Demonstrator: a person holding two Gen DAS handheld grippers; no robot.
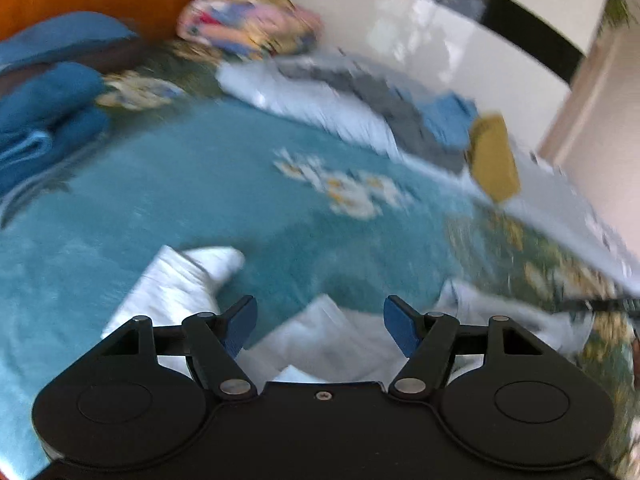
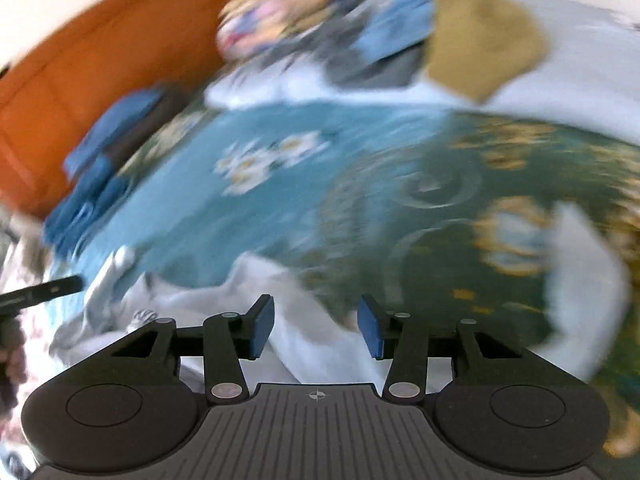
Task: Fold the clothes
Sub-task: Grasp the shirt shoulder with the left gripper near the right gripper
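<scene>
Both views are smeared with motion blur, so fine detail is uncertain. The left claw (image 1: 320, 330) stands wide, with nothing between its blue pads; the white garment (image 1: 320, 344) lies just below and ahead of it on the bed's teal floral bedspread (image 1: 180, 184). The right claw (image 2: 316, 326) is parted more narrowly and is also empty — the same white cloth (image 2: 304, 332) lies rumpled under it, and a separate pale flap (image 2: 588, 280) shows at the right edge, though whether it belongs to that garment I cannot tell.

My reading is that both claws are free of the cloth, which lies loose and creased rather than flat, so the fold looks unfinished or between steps. At the far side of the bed a heap of clothes (image 1: 360, 104) — pale blue, grey, denim-blue and a mustard piece (image 1: 494, 158) — seems to wait its turn, kept well apart from the working area. Blue fabric (image 1: 44, 112) is bunched near the orange headboard (image 2: 100, 48).
</scene>
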